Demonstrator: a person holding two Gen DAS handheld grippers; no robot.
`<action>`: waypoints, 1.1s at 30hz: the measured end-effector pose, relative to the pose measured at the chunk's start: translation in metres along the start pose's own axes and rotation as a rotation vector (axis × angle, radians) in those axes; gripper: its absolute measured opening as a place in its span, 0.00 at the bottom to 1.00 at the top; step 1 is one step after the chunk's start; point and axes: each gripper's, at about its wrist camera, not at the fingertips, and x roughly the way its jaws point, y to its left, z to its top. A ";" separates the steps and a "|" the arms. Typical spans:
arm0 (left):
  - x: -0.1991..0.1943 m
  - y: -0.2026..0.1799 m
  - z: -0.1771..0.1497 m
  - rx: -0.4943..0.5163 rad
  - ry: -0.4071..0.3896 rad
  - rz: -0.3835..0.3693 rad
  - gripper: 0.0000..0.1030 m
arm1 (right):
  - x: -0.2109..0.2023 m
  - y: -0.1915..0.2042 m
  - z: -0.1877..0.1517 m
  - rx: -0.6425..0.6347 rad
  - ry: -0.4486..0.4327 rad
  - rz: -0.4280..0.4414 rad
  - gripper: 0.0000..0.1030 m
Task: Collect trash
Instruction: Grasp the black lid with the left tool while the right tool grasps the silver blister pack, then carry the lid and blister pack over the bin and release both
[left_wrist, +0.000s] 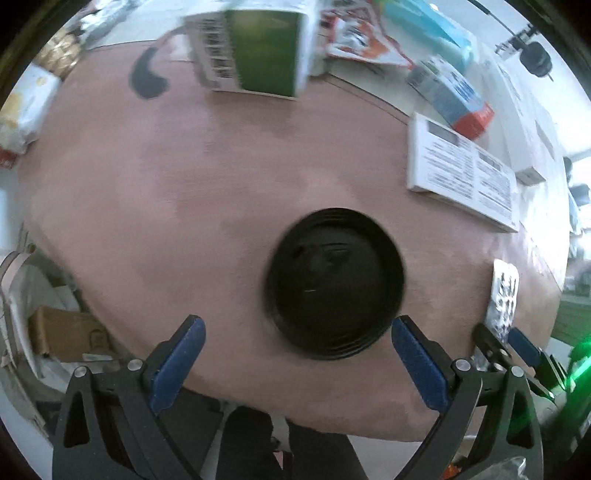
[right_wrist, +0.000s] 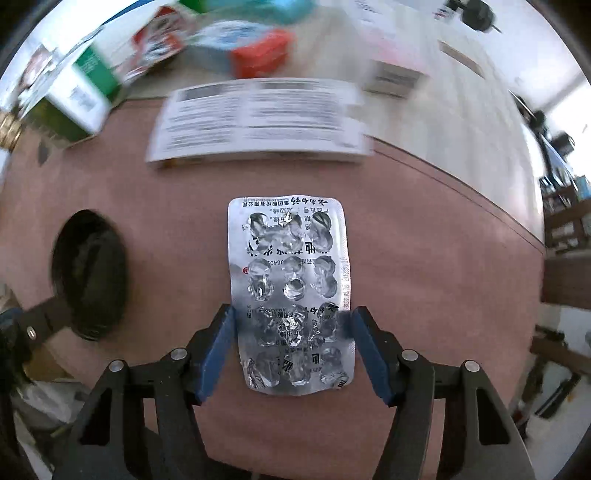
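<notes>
An emptied silver blister pack (right_wrist: 291, 291) lies flat on the pink mat (right_wrist: 424, 258). My right gripper (right_wrist: 291, 328) points down over its near half, and both blue pads touch the pack's long edges. The left wrist view shows the same pack (left_wrist: 504, 295) at the mat's right edge, with the right gripper (left_wrist: 506, 341) on it. A round black lid (left_wrist: 334, 284) rests on the mat. My left gripper (left_wrist: 297, 328) hangs open just above its near rim, holding nothing. That lid (right_wrist: 88, 273) also shows at the left of the right wrist view.
A flat white printed box (left_wrist: 461, 173) lies beyond the lid, a green and white carton (left_wrist: 255, 48) at the mat's far edge, and a blue and red box (left_wrist: 454, 96) behind. A bag-lined bin holding cardboard (left_wrist: 62, 332) stands below the table's near left edge.
</notes>
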 end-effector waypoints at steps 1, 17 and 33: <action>0.004 -0.005 0.001 0.013 0.011 -0.008 1.00 | 0.001 -0.012 0.001 0.025 0.009 0.006 0.64; 0.010 -0.019 -0.008 0.097 -0.039 0.080 0.84 | 0.004 -0.031 -0.012 0.070 0.007 0.040 0.64; -0.072 0.010 -0.088 0.066 -0.210 0.039 0.84 | -0.069 -0.021 -0.088 0.000 -0.105 0.166 0.64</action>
